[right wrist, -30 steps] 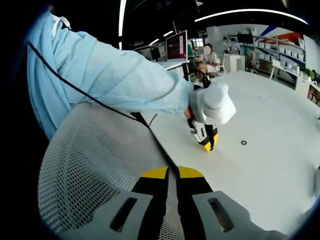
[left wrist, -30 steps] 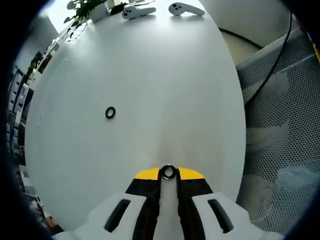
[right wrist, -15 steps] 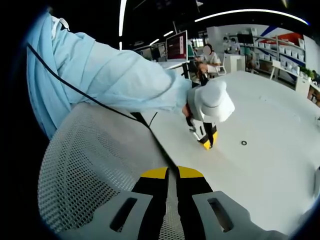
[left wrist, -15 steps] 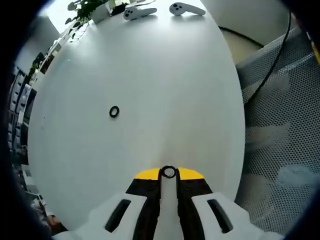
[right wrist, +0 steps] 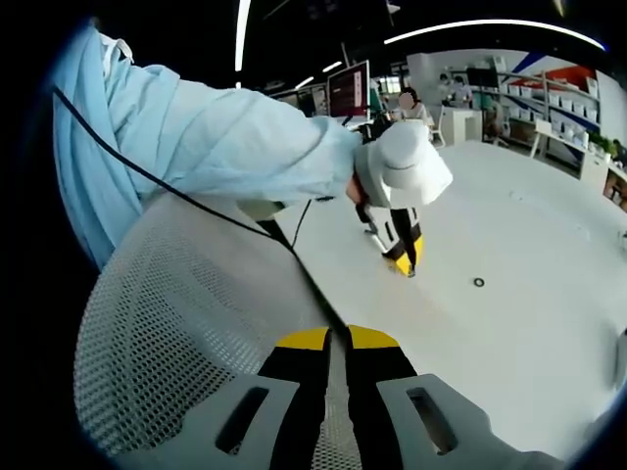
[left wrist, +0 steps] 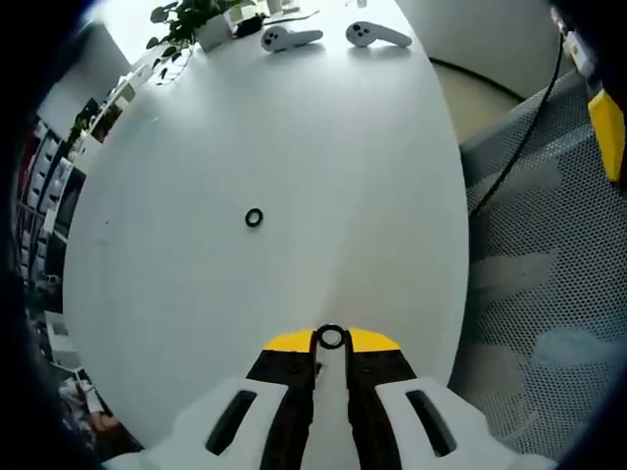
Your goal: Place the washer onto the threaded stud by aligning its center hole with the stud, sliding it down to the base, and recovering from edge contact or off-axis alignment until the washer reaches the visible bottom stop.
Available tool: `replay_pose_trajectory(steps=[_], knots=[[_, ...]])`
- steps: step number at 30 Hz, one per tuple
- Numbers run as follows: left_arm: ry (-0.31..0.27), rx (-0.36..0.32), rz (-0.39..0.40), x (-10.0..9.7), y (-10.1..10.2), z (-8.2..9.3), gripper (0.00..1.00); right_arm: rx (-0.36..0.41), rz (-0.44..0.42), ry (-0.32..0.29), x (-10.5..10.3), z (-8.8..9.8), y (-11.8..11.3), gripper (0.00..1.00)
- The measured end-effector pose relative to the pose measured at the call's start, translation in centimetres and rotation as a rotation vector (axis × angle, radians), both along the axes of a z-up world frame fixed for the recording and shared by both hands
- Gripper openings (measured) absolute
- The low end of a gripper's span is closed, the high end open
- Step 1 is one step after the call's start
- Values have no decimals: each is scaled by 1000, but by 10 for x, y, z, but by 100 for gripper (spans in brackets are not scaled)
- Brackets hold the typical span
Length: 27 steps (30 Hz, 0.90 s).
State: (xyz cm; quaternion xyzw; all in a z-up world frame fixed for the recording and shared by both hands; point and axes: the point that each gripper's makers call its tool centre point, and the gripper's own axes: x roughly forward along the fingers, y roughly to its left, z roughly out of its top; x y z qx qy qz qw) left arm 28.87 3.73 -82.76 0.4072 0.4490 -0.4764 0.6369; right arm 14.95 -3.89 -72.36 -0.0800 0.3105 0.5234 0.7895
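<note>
Left gripper (left wrist: 330, 343) pinches washer (left wrist: 330, 338) between yellow tips, above white table (left wrist: 343, 147). Second ring (left wrist: 254, 217) lies flat on table, well apart ahead. Two controllers (left wrist: 328, 36) and plant (left wrist: 186, 20) at far edge. Right gripper (right wrist: 340, 343) jaws together, nothing between, over mesh chair (right wrist: 196, 333). Its view catches gloved hand (right wrist: 402, 166), blue sleeve (right wrist: 196, 147), left gripper pointing down at table; stud not discernible.
</note>
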Motion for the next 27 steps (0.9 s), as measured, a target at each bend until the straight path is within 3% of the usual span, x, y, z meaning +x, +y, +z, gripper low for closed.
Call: replay_pose_trajectory(steps=[10, 27], knots=[[-22, 13, 25, -1, 22, 17, 8, 1, -1, -1, 0, 0, 0, 8], [-41, 49, 61, 5, 44, 22, 8, -3, 0, 2, -1, 0, 0, 8]])
